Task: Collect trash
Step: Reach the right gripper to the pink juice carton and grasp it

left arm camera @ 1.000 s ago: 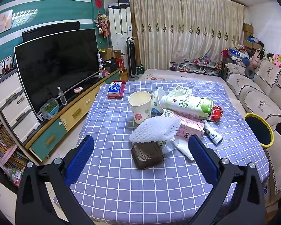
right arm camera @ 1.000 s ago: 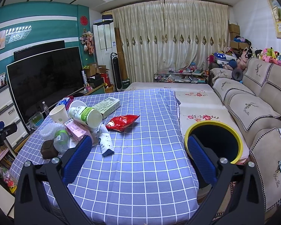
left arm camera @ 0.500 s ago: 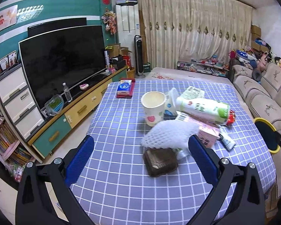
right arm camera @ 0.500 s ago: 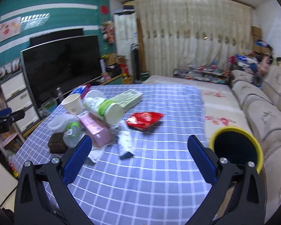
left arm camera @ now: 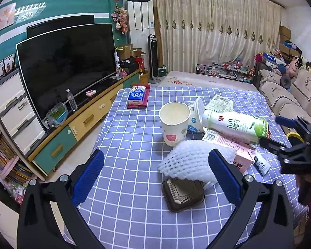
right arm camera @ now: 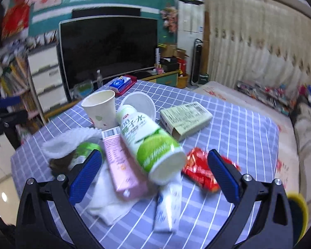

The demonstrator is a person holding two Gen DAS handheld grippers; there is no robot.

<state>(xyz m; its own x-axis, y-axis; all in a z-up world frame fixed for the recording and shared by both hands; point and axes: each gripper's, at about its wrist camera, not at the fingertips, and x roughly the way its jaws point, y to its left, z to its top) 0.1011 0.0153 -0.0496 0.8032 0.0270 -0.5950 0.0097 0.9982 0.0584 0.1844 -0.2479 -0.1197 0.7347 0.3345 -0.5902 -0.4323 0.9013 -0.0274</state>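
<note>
Checked blue-and-white cloth [left arm camera: 134,186] underneath, living room beyond, both tools over the near edge of the table.

Left gripper [left arm camera: 155,178]: jaws spread wide, nothing between them. Just ahead and a little right of centre, a dark brown tray [left arm camera: 182,193] lying flat; touching and overlapping its far edge, a white foam net [left arm camera: 188,161], partly behind the right finger. Further on, a paper cup [left arm camera: 173,122] standing upright, then a blue tissue pack [left arm camera: 136,95] well apart at the far left corner.

Right gripper [right arm camera: 153,172]: jaws also wide, empty, picture motion-blurred. Straight between the fingers, the base of a green-and-white bottle [right arm camera: 149,143] lying on its side, resting on a pink carton [right arm camera: 120,166]. Long axis running from the gripper away and slightly left, cap end far, base end near. Below it a white tube [right arm camera: 168,207] and white tissue [right arm camera: 107,203]; just inside the right finger, a red wrapper [right arm camera: 201,172]. Beyond, a pale green box [right arm camera: 186,118] lying flat.

Yellow-rimmed bin [right arm camera: 296,209] low and right of the right gripper, mostly hidden behind its arm.

Judgement: right side nearer to the bottle and already lined up on it; since the bottle points along the fingers, closing across its width looks workable.
</note>
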